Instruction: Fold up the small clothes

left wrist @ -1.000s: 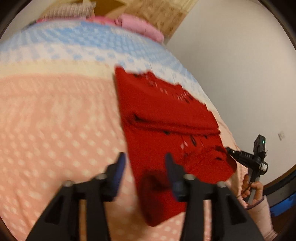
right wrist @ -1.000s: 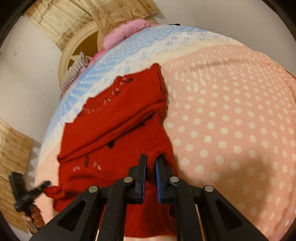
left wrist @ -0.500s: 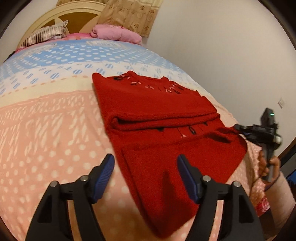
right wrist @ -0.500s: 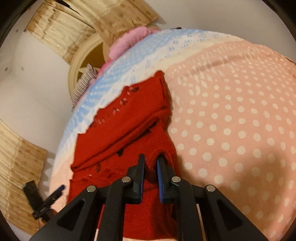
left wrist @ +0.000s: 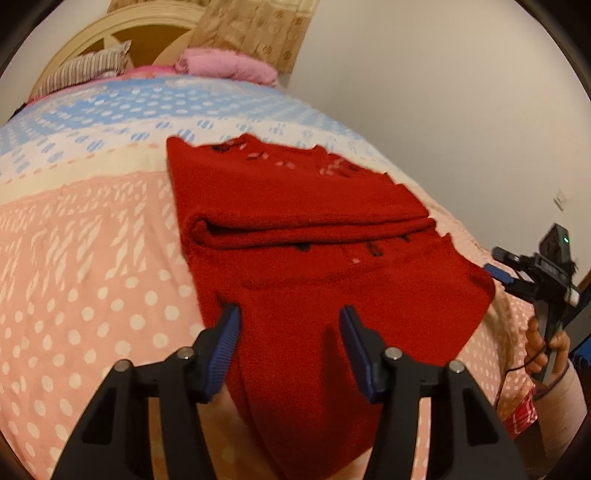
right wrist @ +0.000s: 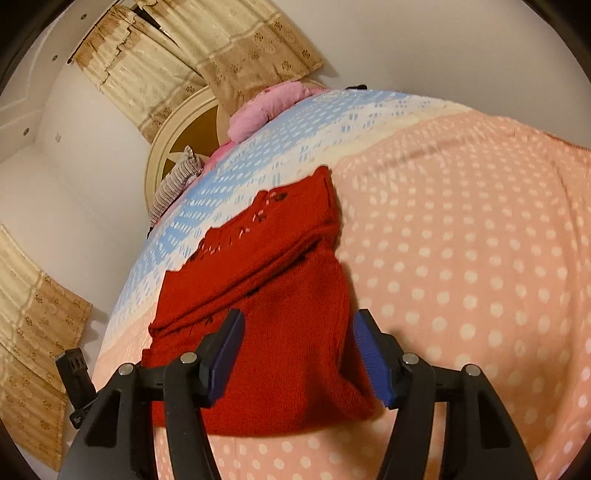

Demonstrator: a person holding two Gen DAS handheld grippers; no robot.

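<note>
A small red knitted sweater (left wrist: pixel 295 229) lies partly folded on the bed, with a folded layer across its far half and a flap lying over its near half. It also shows in the right wrist view (right wrist: pixel 273 295). My left gripper (left wrist: pixel 290 325) is open and empty, its fingers astride the near flap just above the cloth. My right gripper (right wrist: pixel 299 332) is open and empty above the sweater's near end. The right gripper also appears at the right edge of the left wrist view (left wrist: pixel 517 269).
The bed cover (right wrist: pixel 461 258) is pink with white dots, blue and white further back. A pink pillow (left wrist: pixel 225 66) and a striped pillow (left wrist: pixel 81 72) lie by the headboard (left wrist: pixel 122 26). A wall (left wrist: pixel 443 92) runs along the bed's right side.
My right gripper has opened and let go of the sweater's flap, which now lies flat. My left gripper has opened wider and come closer over the sweater's near part.
</note>
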